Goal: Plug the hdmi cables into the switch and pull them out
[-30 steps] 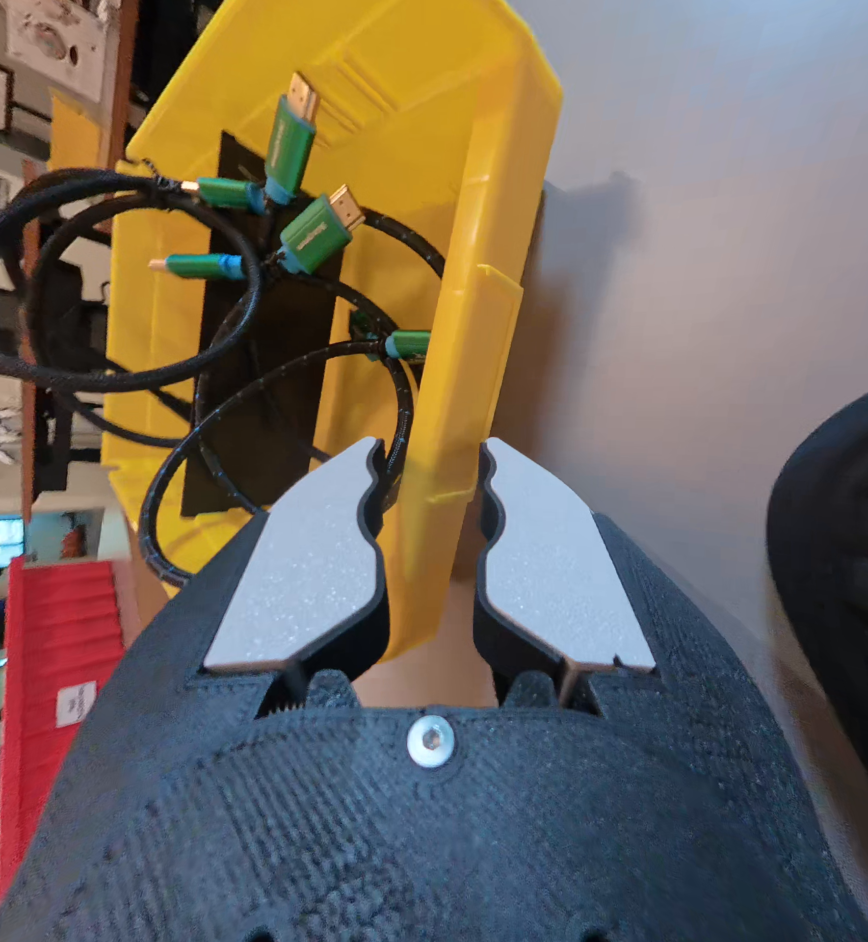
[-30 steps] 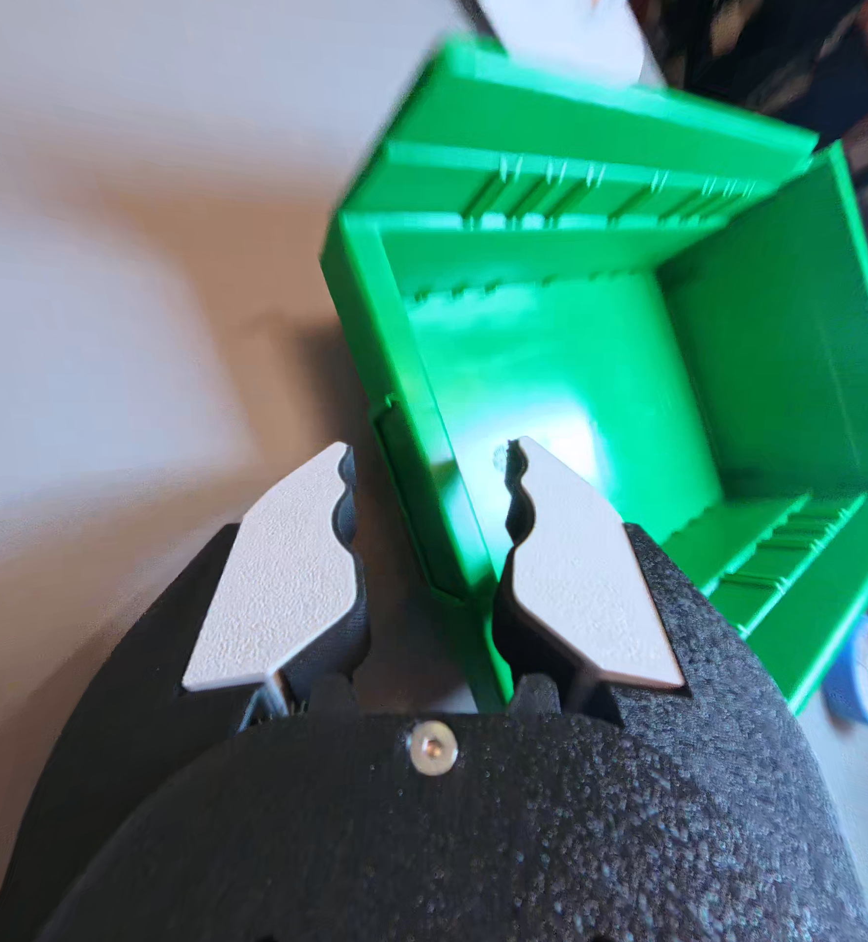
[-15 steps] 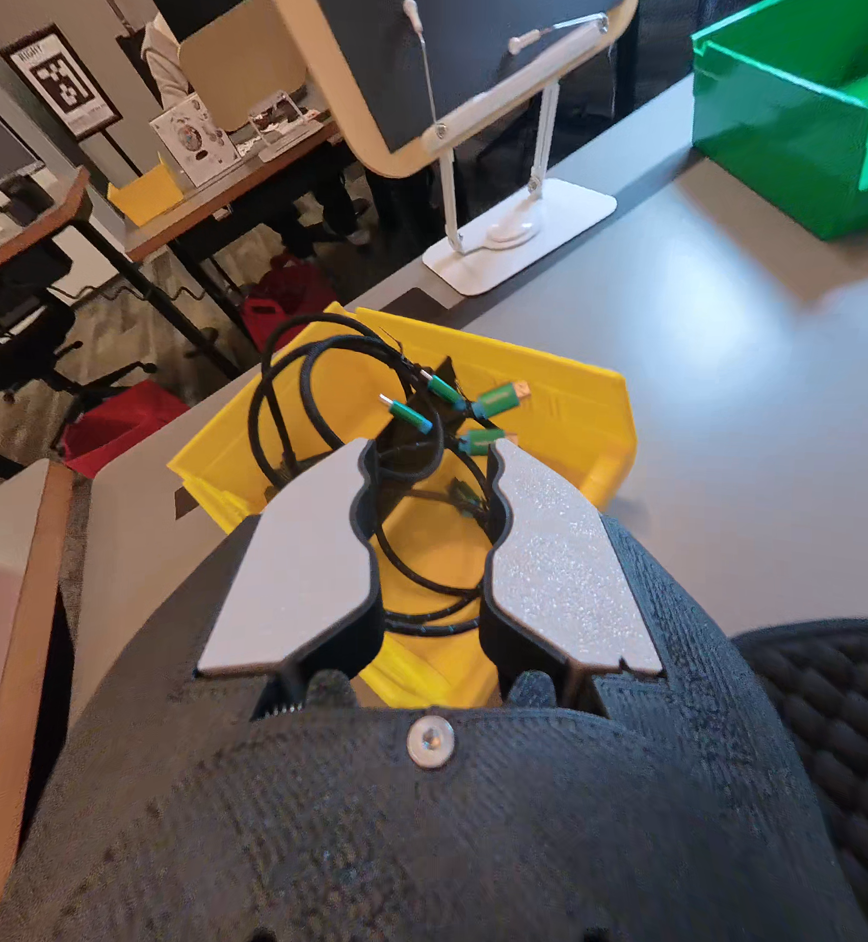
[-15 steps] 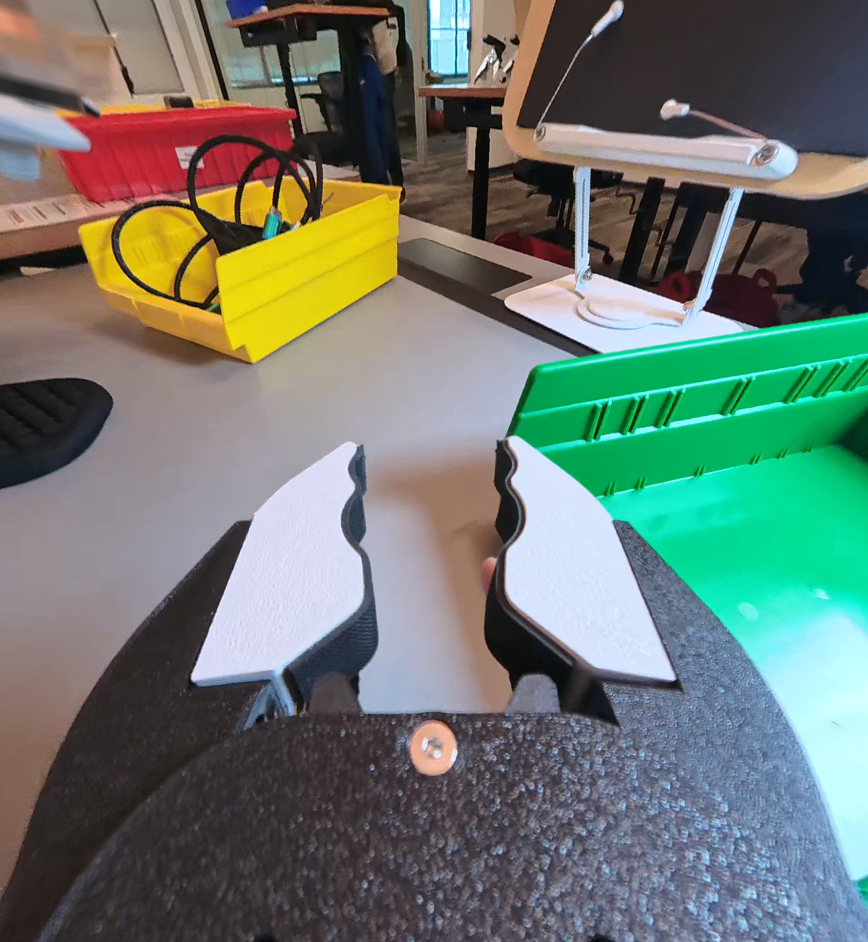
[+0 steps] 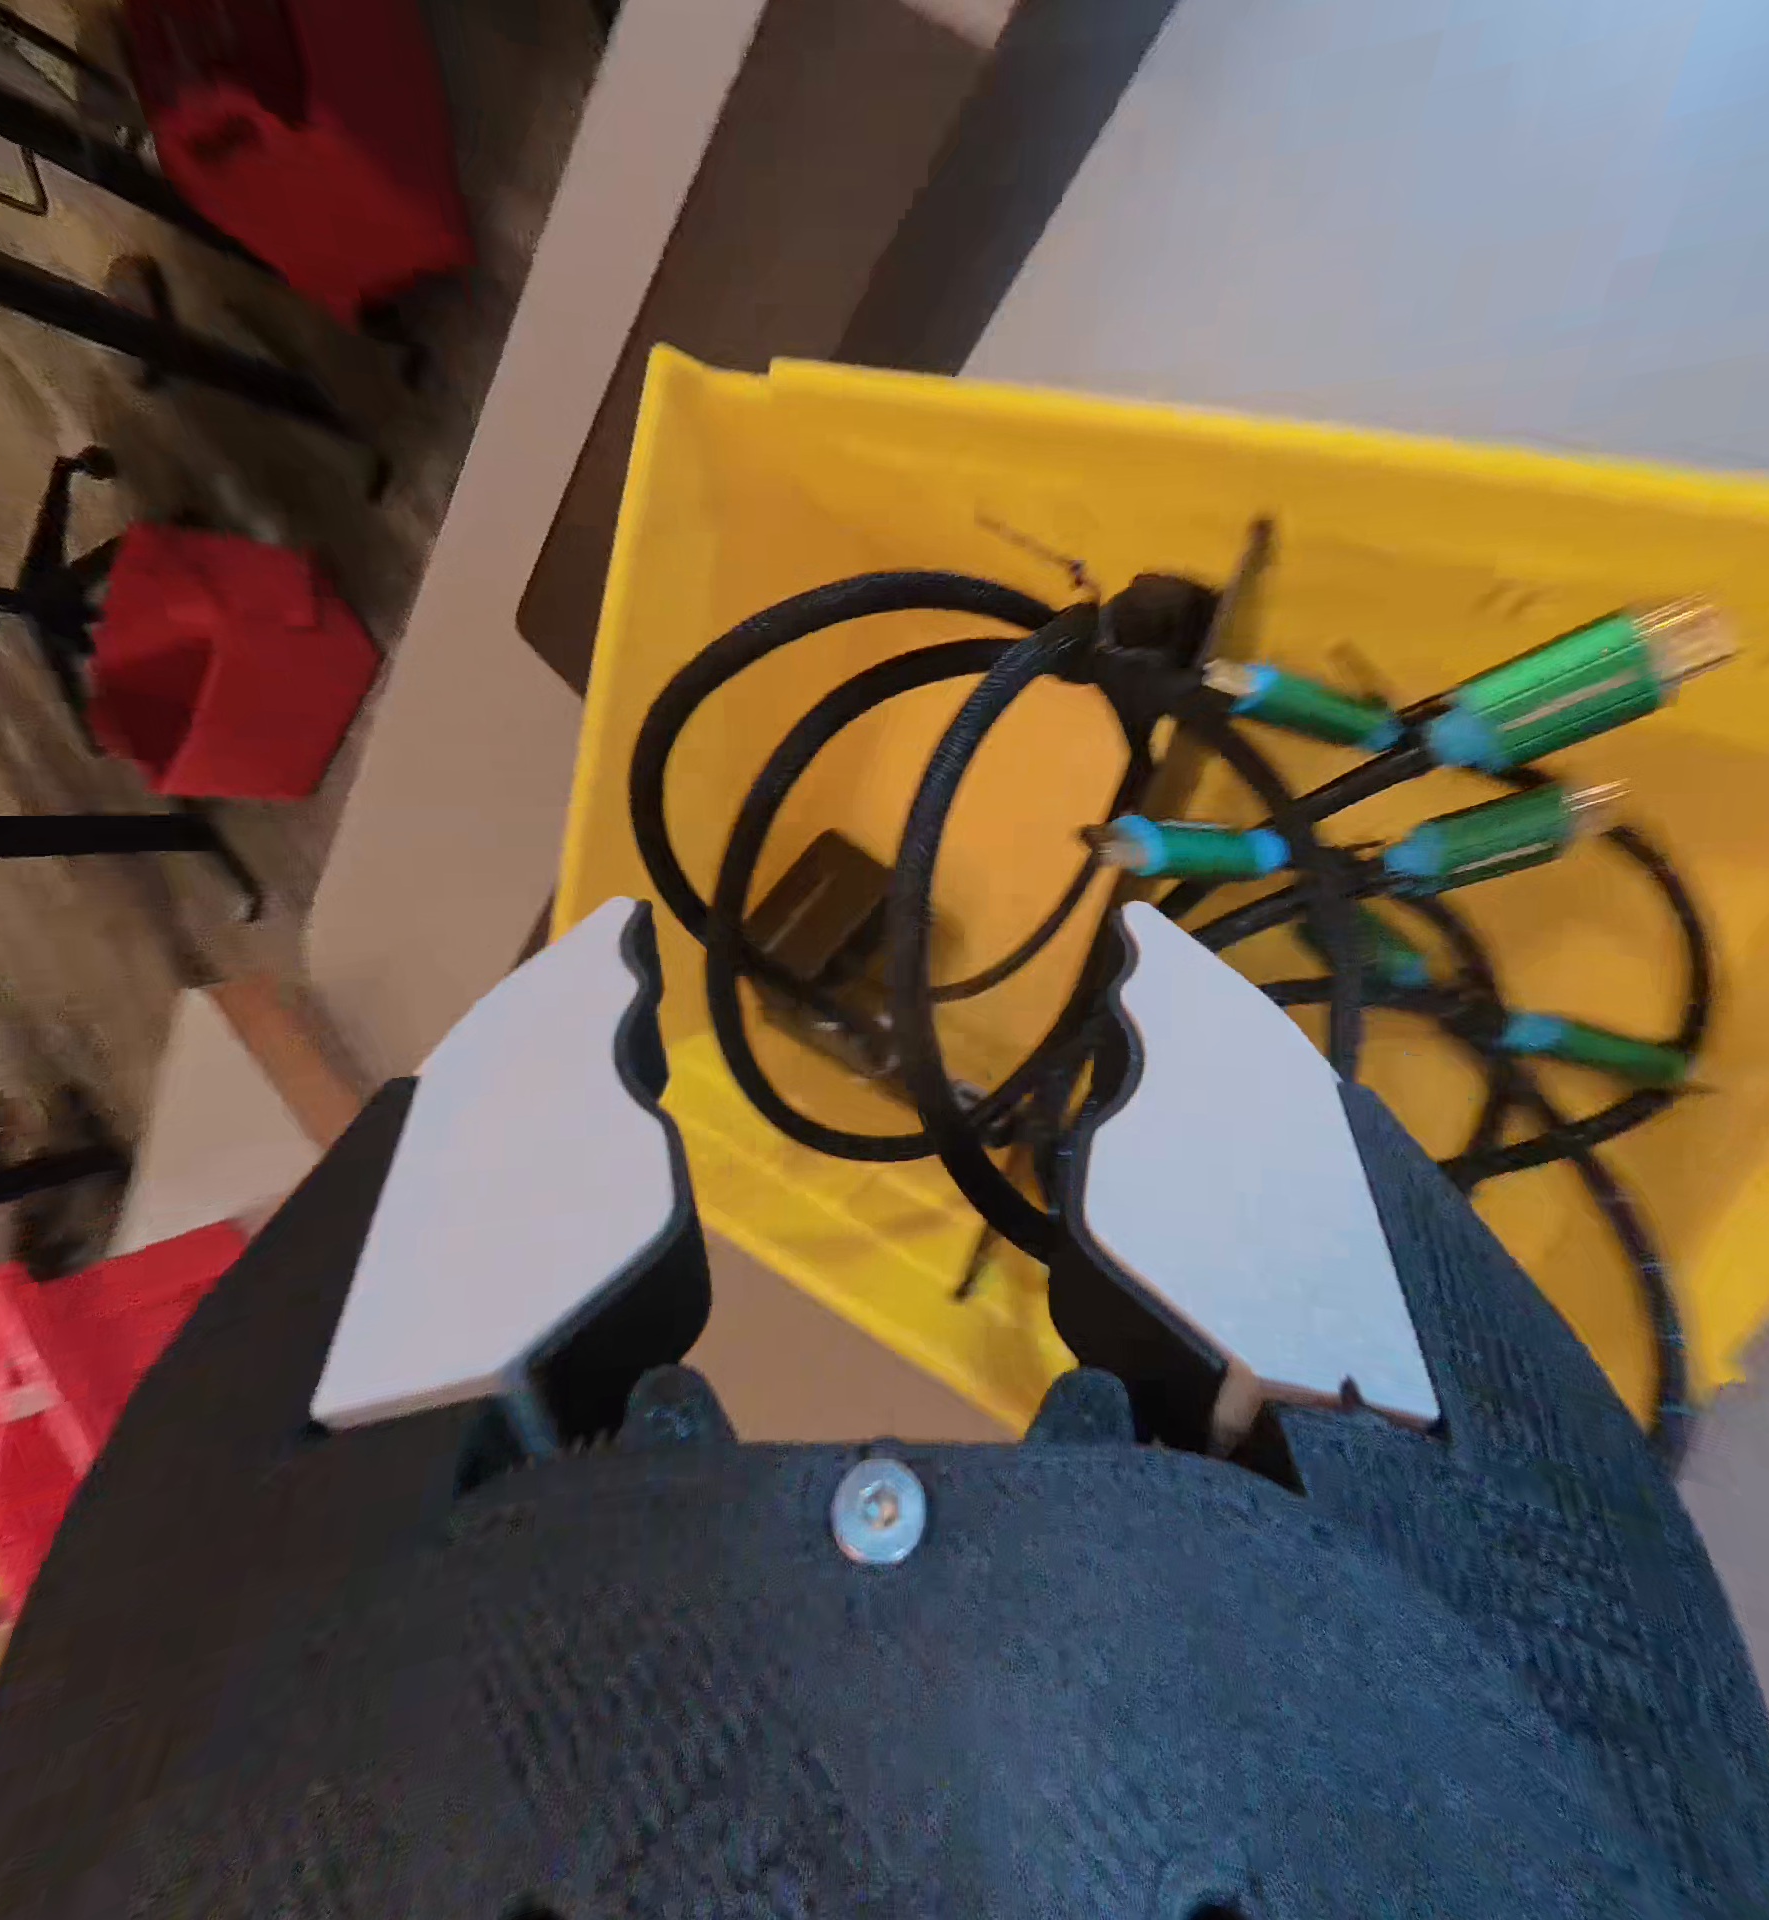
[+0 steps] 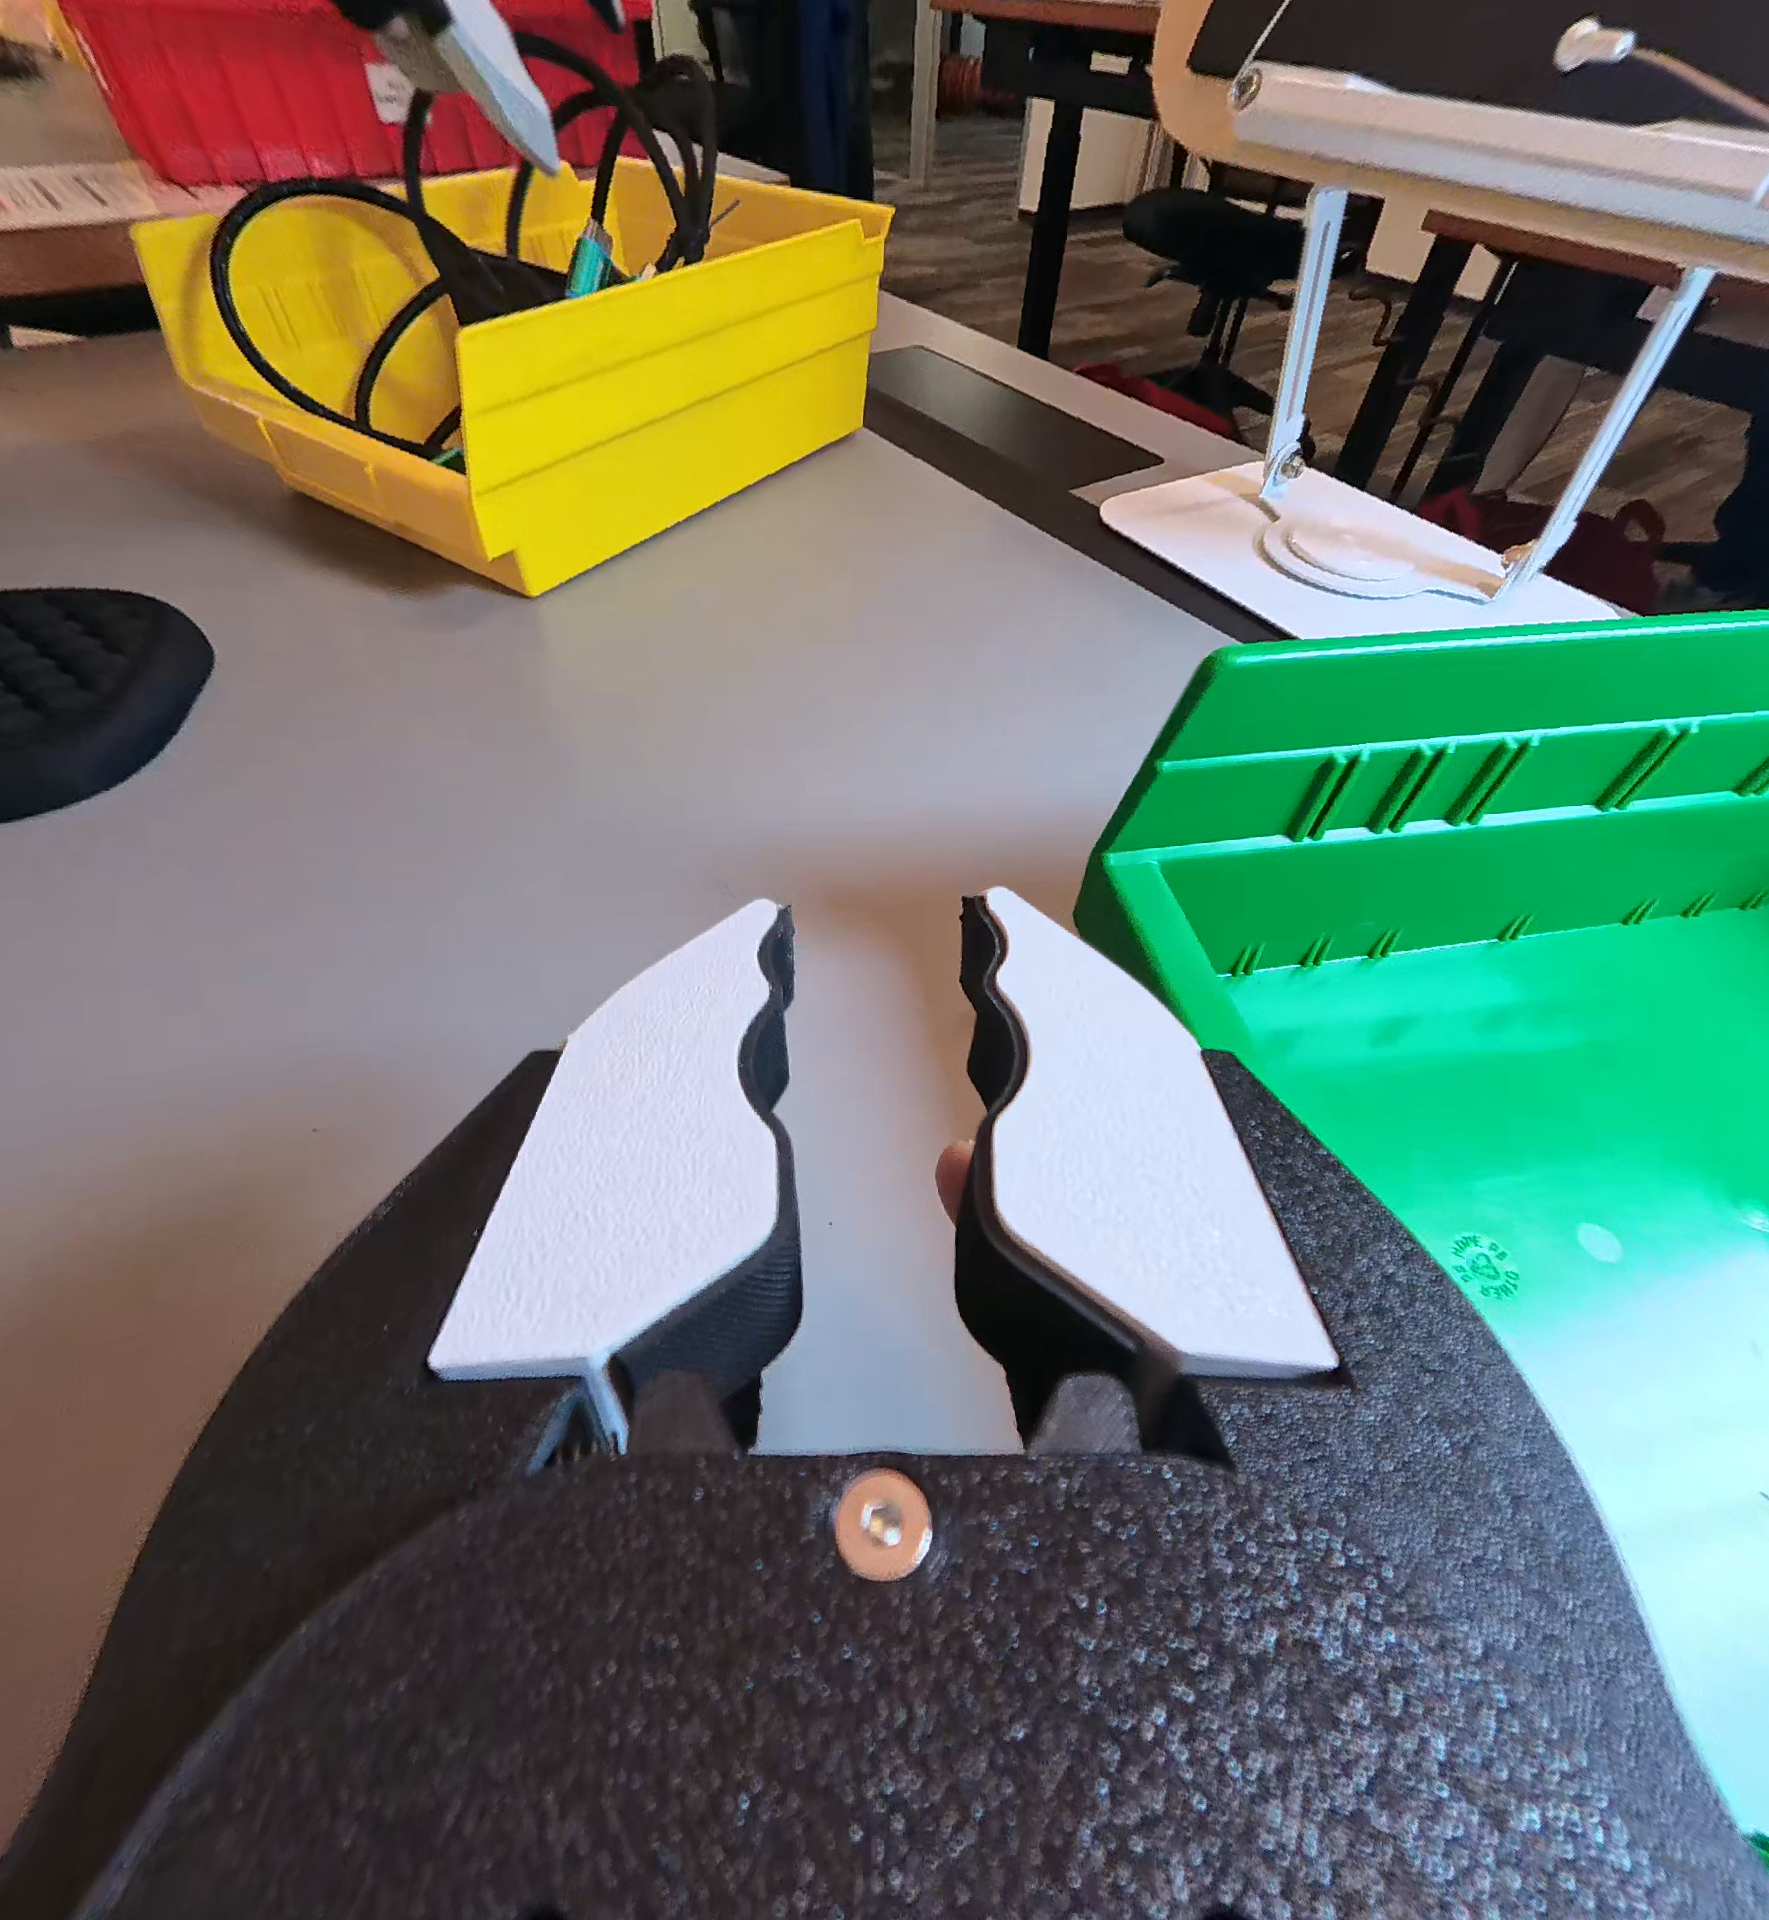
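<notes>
Left gripper (image 5: 885,925) poised over yellow bin (image 5: 828,457), jaws wide apart, nothing held. In the right wrist view, same gripper (image 6: 490,78) seen hanging above the bin's far side, tips just over the loops.

Inside bin: black braided hdmi cables (image 5: 807,831) in tangled, overlapping loops, several green plugs (image 5: 1545,707) bunched toward the right half. Dark boxy item (image 5: 818,920) under the loops, probably the switch, too blurred to confirm. Left view motion-smeared, so plug orientation hard to read.

Risks on this side:
- Loops cross each other; grabbing one likely to drag neighbours and maybe the dark box out too.
- Closing on braid rather than on a plug body gives no control of connector angle for insertion.
- Loop nearest the right finger (image 5: 1244,1174) could snag on its scalloped edge during descent.
- Bin light and unsecured on grey table (image 6: 651,727); a snagged pull could tip or slide it.

Middle: black textured pad (image 6: 38,696) on table, well apart from bin, no issue.

Right gripper (image 6: 878,914) low over bare table, jaws parted with a moderate gap, empty. Green bin (image 6: 1482,790) just beside it on the right, appears empty. White stand (image 6: 1358,551) behind.

Risks on this side:
- Right gripper well apart from the cables; no bracing of yellow bin or switch available if left pull goes wrong.
- Sideways swing could clip green bin wall.
</notes>
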`<state>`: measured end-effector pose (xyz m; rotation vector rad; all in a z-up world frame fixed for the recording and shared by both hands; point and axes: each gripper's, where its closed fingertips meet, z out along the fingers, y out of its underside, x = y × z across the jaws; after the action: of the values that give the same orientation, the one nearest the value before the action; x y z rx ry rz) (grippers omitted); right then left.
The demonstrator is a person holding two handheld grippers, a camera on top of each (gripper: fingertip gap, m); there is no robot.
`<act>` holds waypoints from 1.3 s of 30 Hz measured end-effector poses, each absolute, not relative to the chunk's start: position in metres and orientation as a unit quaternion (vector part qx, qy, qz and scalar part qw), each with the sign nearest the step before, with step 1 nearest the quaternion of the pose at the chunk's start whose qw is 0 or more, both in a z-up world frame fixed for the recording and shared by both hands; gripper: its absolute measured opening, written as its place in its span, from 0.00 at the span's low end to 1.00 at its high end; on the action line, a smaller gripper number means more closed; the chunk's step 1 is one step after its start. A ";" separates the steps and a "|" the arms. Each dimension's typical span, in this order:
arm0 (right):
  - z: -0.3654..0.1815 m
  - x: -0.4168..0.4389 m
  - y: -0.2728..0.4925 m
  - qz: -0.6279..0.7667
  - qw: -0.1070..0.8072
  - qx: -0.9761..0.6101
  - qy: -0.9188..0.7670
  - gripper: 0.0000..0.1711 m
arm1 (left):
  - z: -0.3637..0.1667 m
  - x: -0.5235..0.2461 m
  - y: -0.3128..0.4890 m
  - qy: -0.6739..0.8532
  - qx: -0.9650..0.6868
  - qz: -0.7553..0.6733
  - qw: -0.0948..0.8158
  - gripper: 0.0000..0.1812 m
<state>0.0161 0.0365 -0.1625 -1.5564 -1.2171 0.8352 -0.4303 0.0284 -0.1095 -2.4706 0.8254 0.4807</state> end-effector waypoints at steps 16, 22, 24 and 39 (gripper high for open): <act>-0.173 0.020 0.036 0.351 0.447 -0.655 -0.499 0.15 | -0.103 -0.470 0.065 0.441 -0.853 0.263 0.097 0.05; -0.168 0.016 0.032 0.377 0.439 -0.654 -0.487 0.15 | -0.010 -0.480 0.058 0.391 -0.836 0.340 0.179 0.04; -0.163 0.015 0.029 0.394 0.440 -0.649 -0.479 0.15 | 0.026 -0.477 0.056 0.369 -0.826 0.366 0.218 0.05; -0.141 -0.012 -0.017 0.524 0.400 -0.585 -0.473 0.22 | 0.110 -0.238 0.021 0.440 -0.685 0.121 0.568 0.04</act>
<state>-0.0122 -0.0172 -0.1412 -1.4790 -1.1961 1.3241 -0.2376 0.0209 0.1102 -1.6087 1.0332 0.2849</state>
